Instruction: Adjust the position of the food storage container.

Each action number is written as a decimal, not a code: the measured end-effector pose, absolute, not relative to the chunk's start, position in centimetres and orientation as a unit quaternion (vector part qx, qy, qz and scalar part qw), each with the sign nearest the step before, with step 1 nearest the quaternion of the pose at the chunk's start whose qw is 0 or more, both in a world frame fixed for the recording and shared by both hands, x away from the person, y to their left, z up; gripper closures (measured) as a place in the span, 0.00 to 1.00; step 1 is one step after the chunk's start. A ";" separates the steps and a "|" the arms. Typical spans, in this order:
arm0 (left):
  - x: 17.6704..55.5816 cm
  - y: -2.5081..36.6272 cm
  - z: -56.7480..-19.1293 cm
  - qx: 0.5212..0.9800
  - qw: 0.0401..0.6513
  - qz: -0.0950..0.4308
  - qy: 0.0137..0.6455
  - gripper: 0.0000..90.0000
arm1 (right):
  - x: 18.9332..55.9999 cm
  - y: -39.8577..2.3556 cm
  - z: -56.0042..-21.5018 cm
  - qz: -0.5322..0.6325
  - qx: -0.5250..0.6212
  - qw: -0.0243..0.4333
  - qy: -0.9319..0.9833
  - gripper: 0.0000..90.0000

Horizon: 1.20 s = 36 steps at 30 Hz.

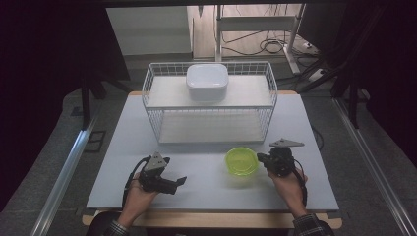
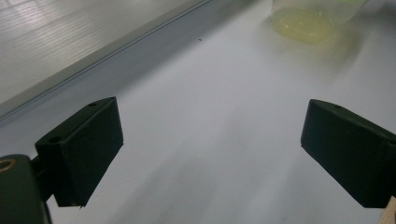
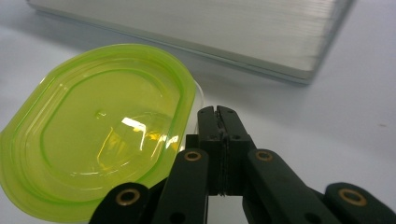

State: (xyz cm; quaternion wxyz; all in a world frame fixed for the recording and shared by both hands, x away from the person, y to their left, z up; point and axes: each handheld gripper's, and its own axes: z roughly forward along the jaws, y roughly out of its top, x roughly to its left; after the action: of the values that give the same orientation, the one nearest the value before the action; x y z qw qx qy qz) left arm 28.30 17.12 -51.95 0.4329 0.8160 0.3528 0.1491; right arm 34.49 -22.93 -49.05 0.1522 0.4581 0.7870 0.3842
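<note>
As the right claw sits against it, the green container is the thing in hand.
Green container [image 1: 241, 161]: translucent lime plastic tub with a ridged lid [image 3: 100, 126], resting on the surface [image 1: 206, 172] just in front of the wire basket.
Handling: likely light, thin-walled and smooth, so it may slide or flex under a pinch; judged best taken across the raised lid rim or from both sides of the tub.
Right claw [image 3: 218, 116]: jaws pressed together with nothing between them, tip just beside the container's rim, touching or nearly so.
Left claw [image 1: 174, 183]: jaws spread wide and empty, well apart from the container, low over the surface.
Wire basket [image 1: 210, 101]: white, behind the container, with a flat white board [image 3: 196, 28] inside.
White box [image 1: 207, 82]: lidded, on top of the basket, farthest from the container.
</note>
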 end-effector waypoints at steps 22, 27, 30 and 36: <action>28.3 16.8 -52.0 0.819 0.429 0.147 0.350 0.06 | 34.5 -17.3 -49.6 0.406 0.415 0.108 0.807 0.99; 28.3 16.8 -52.0 0.820 0.429 0.147 0.350 0.06 | 34.3 -16.2 -49.7 0.411 0.405 0.095 0.811 0.99; 28.3 16.8 -52.0 0.821 0.428 0.147 0.350 0.06 | 34.2 -15.7 -49.8 0.411 0.400 0.092 0.814 0.99; 28.3 16.9 -52.0 0.819 0.430 0.146 0.351 0.06 | 34.3 -15.9 -49.7 0.409 0.396 0.102 0.816 0.91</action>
State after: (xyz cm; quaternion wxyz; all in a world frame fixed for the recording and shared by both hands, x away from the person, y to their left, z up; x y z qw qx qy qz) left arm 28.27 16.93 -52.02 0.4298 0.8190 0.3511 0.1457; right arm 34.32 -15.87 -49.69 0.1022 0.3956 0.8160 0.4090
